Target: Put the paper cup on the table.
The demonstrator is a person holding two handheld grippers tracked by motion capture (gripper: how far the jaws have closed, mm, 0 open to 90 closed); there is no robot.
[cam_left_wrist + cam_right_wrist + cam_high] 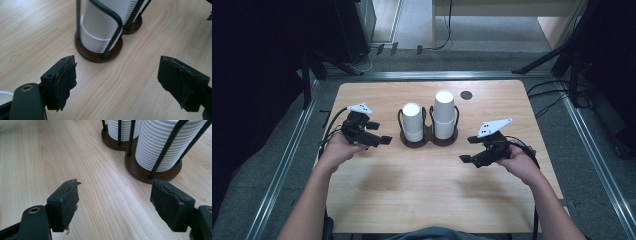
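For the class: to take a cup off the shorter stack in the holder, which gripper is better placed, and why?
Probably left. The left gripper is beside the shorter stack, jaws open toward it. The right gripper is nearer the taller stack, which stands between.

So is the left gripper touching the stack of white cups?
Apart. In the left gripper view, bare table lies between the left gripper and the cup stack; its fingers hold nothing.

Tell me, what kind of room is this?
Probably a lab or test room. A wooden table sits inside metal rails on grey carpet, with black stands and cables around it. Two stacks of paper cups wait in a holder.
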